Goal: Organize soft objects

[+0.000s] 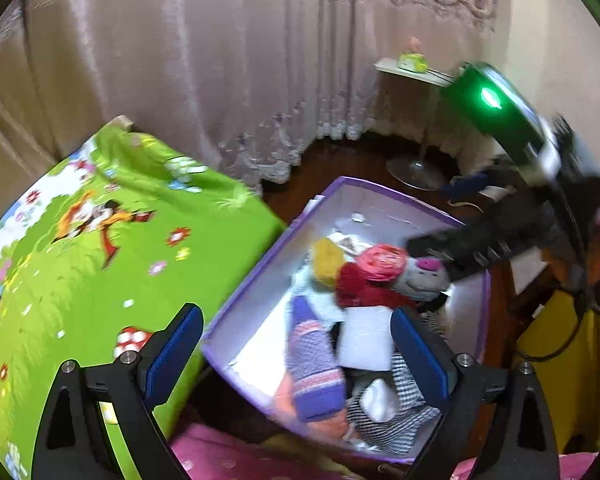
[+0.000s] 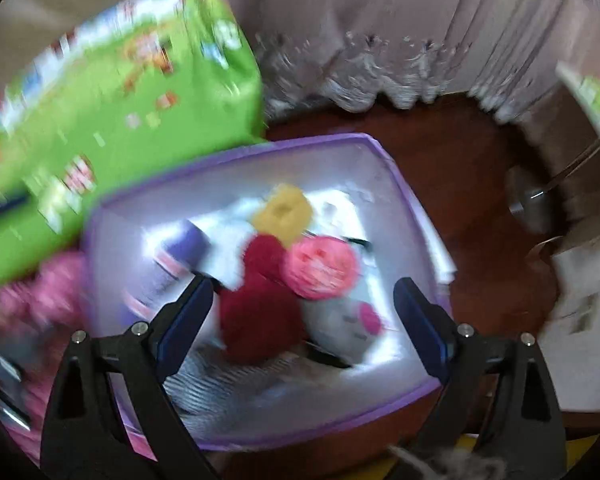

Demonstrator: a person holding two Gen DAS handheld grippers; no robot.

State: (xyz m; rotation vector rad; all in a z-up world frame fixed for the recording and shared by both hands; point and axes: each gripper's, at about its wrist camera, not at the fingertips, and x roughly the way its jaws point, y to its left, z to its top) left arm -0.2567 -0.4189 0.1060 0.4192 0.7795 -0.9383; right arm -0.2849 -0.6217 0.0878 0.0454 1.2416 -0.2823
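The left tongs [image 1: 296, 344] stand wide apart with nothing held between them. They hang over the near end of the purple box [image 1: 260, 280]. The right tongs [image 2: 304, 320] are wide apart too and hold nothing. They point down into the same box, above the plush doll [image 2: 300, 292].

In the left view the right tongs show as a black tool with a green light, reaching in over the far right side of the box.

The box sits on the dark wood floor [image 2: 460, 160], and its bottom is white. The doll lies in the middle of the box. It has a red body, a round pink head and a grey part with a pink spot. Its long side runs across the box, from the red body on the left to the grey part on the right.

Beside the doll, toward the left wall of the box, lies a purple striped sock [image 1: 312, 360]. Its long side runs from the near end of the box toward the far end. A yellow soft thing [image 1: 328, 258] lies behind the doll. A black and white checked cloth [image 1: 400, 420] lies in the near right corner.

Left of the box is a bed with a green cartoon cover [image 1: 100, 260]. Behind the box hangs a pale curtain [image 1: 180, 60].
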